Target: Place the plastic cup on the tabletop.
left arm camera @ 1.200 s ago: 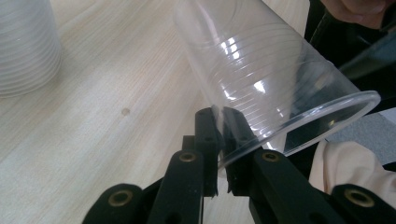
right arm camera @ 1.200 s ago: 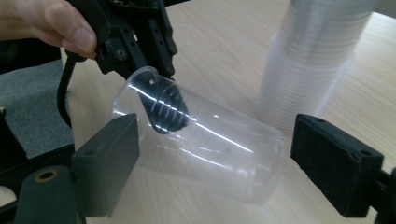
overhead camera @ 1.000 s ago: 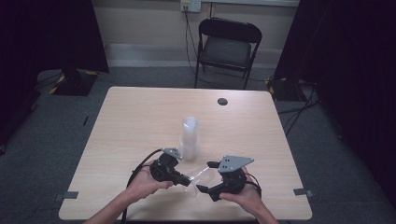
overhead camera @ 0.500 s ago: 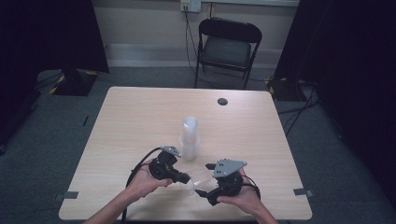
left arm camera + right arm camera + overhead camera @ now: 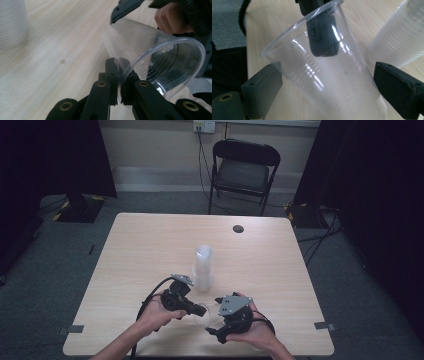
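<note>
In the lower middle of the high view we see the left gripper (image 5: pixel 199 309) with its jaws closed on the rim of a clear plastic cup (image 5: pixel 152 62), one jaw inside and one outside, the cup lying on its side just above the worktop (image 5: pixel 280 265). The right gripper (image 5: pixel 327 82) has its jaws spread wide on either side of the cup's body, apart from it, and a stack of cups (image 5: pixel 203 266) stands upright just behind both grippers

Clear cup (image 5: pixel 202 316) showing too faint in high view to trace its outline. Stack of cups (image 5: pixel 398 37) running off right gripper view's top edge. Right gripper (image 5: pixel 327 97) jaws' bases cut by bottom edge.
</note>
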`<act>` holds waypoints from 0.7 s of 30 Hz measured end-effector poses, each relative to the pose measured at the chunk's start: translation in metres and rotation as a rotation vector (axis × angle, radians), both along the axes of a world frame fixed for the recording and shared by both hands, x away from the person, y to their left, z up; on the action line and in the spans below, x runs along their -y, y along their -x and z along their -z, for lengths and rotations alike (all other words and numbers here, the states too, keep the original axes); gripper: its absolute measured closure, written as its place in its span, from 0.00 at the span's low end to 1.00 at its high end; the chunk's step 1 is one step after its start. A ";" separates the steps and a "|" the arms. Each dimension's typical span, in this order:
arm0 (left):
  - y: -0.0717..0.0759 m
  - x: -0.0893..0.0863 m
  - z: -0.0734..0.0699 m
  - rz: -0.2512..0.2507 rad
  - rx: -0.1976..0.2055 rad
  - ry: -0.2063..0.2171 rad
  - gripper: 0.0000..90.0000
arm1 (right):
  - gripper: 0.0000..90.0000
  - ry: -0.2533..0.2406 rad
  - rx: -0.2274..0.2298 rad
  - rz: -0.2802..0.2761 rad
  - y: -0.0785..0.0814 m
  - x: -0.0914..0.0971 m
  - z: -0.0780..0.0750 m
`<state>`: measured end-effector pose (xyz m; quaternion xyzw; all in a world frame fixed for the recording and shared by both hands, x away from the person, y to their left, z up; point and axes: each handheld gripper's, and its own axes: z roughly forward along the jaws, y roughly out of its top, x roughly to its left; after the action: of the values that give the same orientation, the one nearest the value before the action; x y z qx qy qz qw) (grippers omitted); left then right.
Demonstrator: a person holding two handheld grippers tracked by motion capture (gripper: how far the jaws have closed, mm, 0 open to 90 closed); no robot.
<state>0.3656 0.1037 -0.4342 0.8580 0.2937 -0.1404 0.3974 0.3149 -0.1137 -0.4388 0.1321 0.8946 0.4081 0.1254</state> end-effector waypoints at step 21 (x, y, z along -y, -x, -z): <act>-0.001 0.011 0.009 -0.030 -0.078 -0.014 0.96 | 0.22 0.055 0.064 -0.013 0.008 -0.019 0.004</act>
<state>0.3670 0.0924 -0.4432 0.8502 0.3228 -0.1656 0.3815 0.3068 -0.0949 -0.4425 0.1099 0.9018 0.3882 0.1549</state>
